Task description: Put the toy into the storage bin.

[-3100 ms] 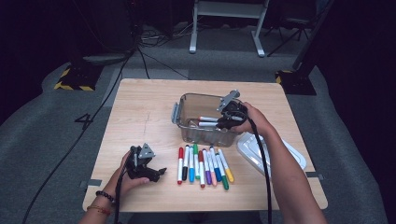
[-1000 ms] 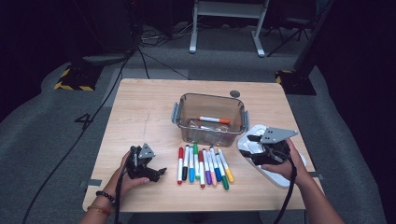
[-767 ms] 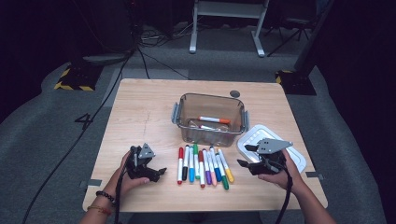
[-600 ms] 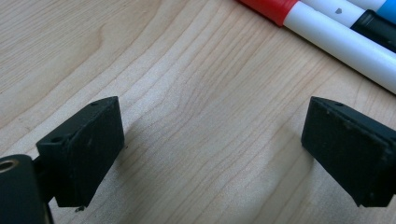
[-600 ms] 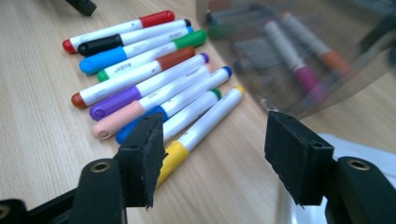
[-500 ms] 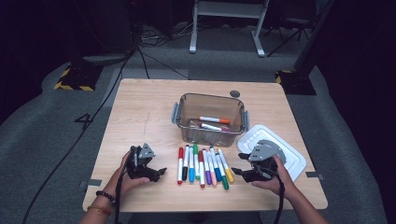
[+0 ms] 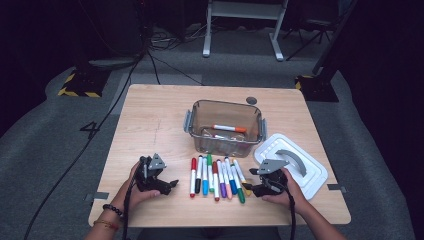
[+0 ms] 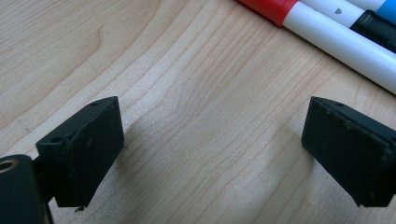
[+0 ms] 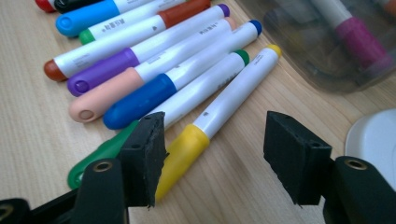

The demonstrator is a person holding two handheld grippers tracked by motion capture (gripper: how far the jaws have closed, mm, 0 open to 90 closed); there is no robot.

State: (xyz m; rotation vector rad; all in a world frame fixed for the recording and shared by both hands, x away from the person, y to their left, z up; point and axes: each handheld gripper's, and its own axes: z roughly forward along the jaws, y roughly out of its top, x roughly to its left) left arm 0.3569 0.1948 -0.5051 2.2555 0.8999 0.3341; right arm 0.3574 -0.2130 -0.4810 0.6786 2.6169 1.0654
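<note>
Several coloured markers [image 7: 215, 175] lie in a row on the wooden table [image 7: 155, 125], in front of a clear plastic box [image 7: 225, 146]. The box holds an orange-capped marker [image 7: 229, 128] and others. My right gripper [image 7: 251, 187] sits low at the row's right end, open. In the right gripper view its jaws [image 9: 217, 135] straddle the cap end of the yellow-capped marker [image 9: 224, 112], and the pads do not press on it. My left gripper [image 7: 172, 184] rests left of the row, open and holding nothing; its jaws [image 8: 212, 126] stand wide over bare wood, near the red-capped marker [image 8: 266, 7].
The box's white lid [image 7: 312, 175] lies flat right of my right hand, close to the table's right edge. A small dark disc [image 7: 251, 100] sits behind the box. The box wall [image 9: 327, 70] rises just beyond the markers in the right gripper view.
My right gripper left the box, passed over the white lid, then dropped down and leftward to the right end of the marker row. The left gripper has kept still.
</note>
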